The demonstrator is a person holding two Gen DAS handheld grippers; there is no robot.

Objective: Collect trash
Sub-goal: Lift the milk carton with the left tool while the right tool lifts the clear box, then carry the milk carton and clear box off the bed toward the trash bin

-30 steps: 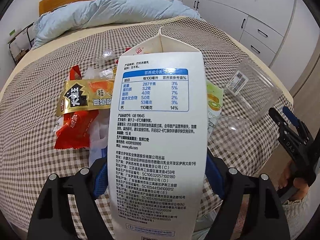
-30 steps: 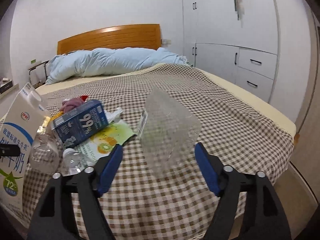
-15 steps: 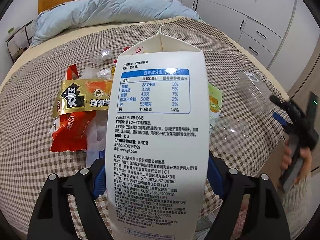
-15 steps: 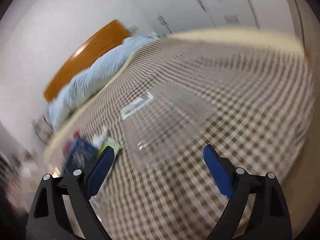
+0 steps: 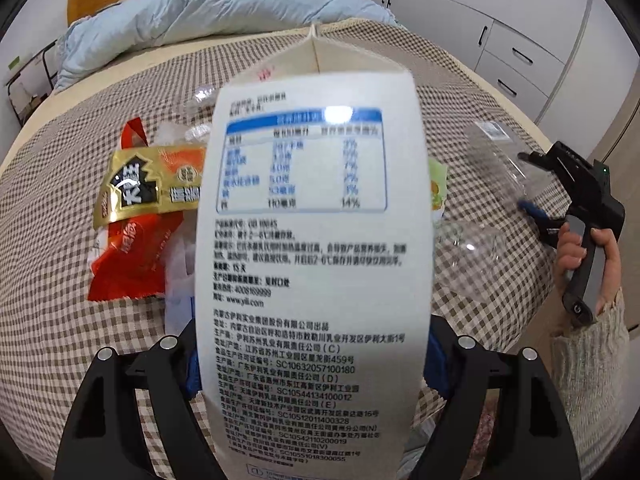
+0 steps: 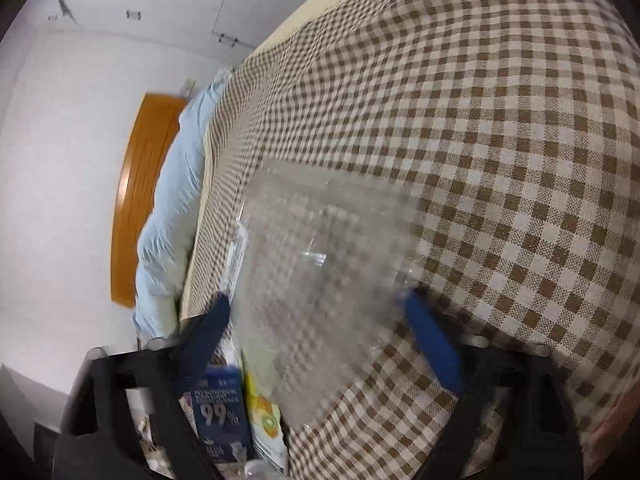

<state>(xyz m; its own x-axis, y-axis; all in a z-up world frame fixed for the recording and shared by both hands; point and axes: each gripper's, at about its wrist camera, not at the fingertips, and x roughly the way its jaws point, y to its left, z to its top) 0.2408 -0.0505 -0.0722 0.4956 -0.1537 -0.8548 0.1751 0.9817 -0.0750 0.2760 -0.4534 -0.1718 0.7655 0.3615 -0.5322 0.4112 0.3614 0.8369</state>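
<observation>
A tall white milk carton (image 5: 312, 260) with printed nutrition text fills the left wrist view, held above the checked bedspread (image 5: 60, 280). My left gripper (image 5: 312, 360) is shut on its lower part, one blue pad on each side. A clear plastic box (image 6: 328, 248) lies near the bed's right edge, also visible as the clear plastic box (image 5: 492, 156). My right gripper (image 6: 316, 316) is rolled on its side and its jaws are closing on the box's near end. Both pads sit against the box walls. A hand (image 5: 600, 248) holds the right gripper (image 5: 528, 180).
Behind the carton lie a gold snack wrapper (image 5: 148, 184), a red wrapper (image 5: 128, 264) and a clear plastic cup (image 5: 472, 252). A dark blue carton (image 6: 220, 412) and a kiwi-print wrapper (image 6: 264, 416) lie next to the box. A blue duvet (image 5: 200, 16) covers the headboard end. White drawers (image 5: 520, 56) stand at the right.
The right gripper came in from beside the bed, rolled onto its side and closed around the clear box's end. The left gripper and the carton barely moved.
</observation>
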